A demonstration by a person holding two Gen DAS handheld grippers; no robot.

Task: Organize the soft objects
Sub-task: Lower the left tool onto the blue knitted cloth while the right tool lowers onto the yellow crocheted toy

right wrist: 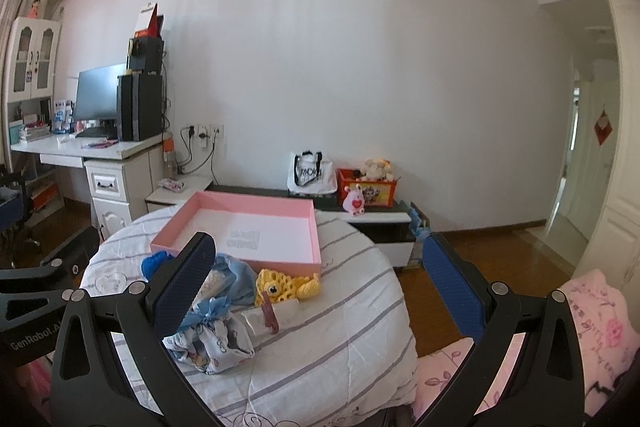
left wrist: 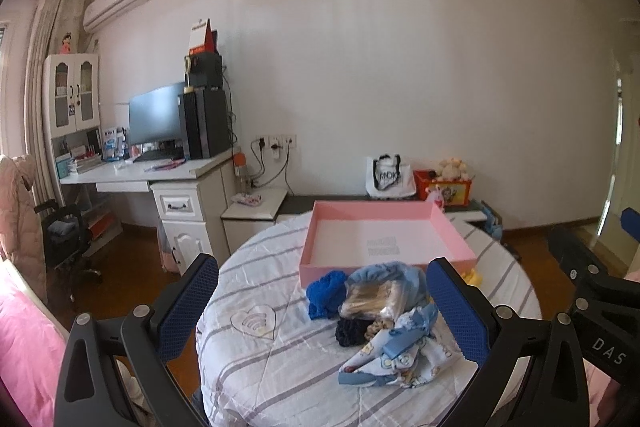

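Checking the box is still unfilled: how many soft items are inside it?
0. The pink box shows only its white floor; the soft items lie piled on the striped cover in front of it.

Round table (right wrist: 360, 327) under striped cloth: right and near parts bare, open to approach. Pink box (right wrist: 240, 227) sits at the far side, inside bare, walls low, open from above. Soft pile (left wrist: 384, 311) crowds the box's near wall: blue knit (left wrist: 326, 293), light-blue cloth, printed fabric (right wrist: 216, 343), yellow crochet piece (right wrist: 284, 287) touching the wall. Left gripper (left wrist: 322, 315) spread wide, pile between its fingers. Right gripper (right wrist: 320, 295) spread wide, its left finger (right wrist: 182, 287) over the pile.
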